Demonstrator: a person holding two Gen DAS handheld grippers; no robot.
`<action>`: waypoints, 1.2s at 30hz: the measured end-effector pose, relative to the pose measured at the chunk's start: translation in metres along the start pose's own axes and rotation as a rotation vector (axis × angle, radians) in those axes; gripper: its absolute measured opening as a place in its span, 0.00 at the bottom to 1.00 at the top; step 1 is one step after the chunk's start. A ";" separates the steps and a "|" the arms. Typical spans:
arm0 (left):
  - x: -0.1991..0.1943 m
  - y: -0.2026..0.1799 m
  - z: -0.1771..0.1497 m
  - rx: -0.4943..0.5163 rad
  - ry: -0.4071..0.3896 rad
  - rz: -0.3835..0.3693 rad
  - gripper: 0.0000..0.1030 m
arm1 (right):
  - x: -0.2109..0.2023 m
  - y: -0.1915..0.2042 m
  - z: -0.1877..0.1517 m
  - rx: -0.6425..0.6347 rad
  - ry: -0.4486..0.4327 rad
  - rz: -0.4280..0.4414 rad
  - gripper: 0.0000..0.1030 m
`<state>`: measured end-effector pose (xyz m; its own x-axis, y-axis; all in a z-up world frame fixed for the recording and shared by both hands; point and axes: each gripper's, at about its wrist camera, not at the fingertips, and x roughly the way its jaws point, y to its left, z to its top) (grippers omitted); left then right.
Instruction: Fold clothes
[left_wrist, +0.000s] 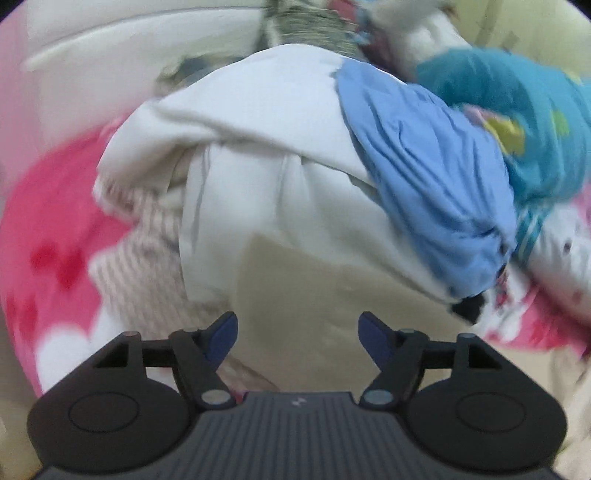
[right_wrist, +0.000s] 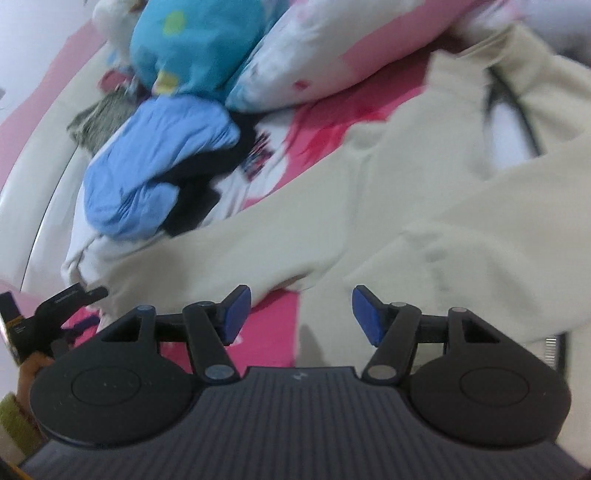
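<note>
A cream sweatshirt (right_wrist: 424, 177) lies spread over the pink bedsheet (right_wrist: 269, 332), one sleeve reaching left. My right gripper (right_wrist: 301, 314) hovers open just above the sleeve's lower edge, nothing between its blue pads. My left gripper (left_wrist: 297, 338) is open too, over a flat cream stretch of that garment (left_wrist: 306, 295). Ahead of it sits a heap with a white garment (left_wrist: 251, 147), a light blue one (left_wrist: 424, 184) and a striped beige piece (left_wrist: 144, 266). In the right wrist view the left gripper (right_wrist: 70, 299) shows at the far left edge, held by a hand (right_wrist: 31, 369).
A teal cloth with coloured dots (left_wrist: 517, 110) and a floral pillow (right_wrist: 332, 55) lie behind the heap. Black fabric (right_wrist: 207, 184) pokes out under the light blue garment (right_wrist: 155, 166). A grey knit piece (right_wrist: 99, 122) lies near the white bed edge (left_wrist: 129, 40).
</note>
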<state>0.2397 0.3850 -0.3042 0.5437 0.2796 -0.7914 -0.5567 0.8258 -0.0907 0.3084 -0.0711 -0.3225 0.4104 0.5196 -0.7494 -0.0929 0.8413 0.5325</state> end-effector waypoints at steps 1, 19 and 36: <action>0.005 0.006 0.001 0.040 0.000 -0.006 0.76 | 0.006 0.006 0.000 -0.009 0.012 0.005 0.59; -0.033 -0.041 0.005 0.133 -0.021 -0.120 0.10 | 0.015 -0.001 -0.003 0.008 0.083 0.032 0.60; -0.169 -0.352 -0.090 0.029 0.070 -0.817 0.09 | -0.156 -0.185 0.020 0.113 -0.162 -0.088 0.60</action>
<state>0.2873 0.0032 -0.1929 0.7299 -0.4459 -0.5180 0.0150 0.7681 -0.6401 0.2793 -0.3105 -0.2963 0.5539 0.4064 -0.7267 0.0483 0.8556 0.5153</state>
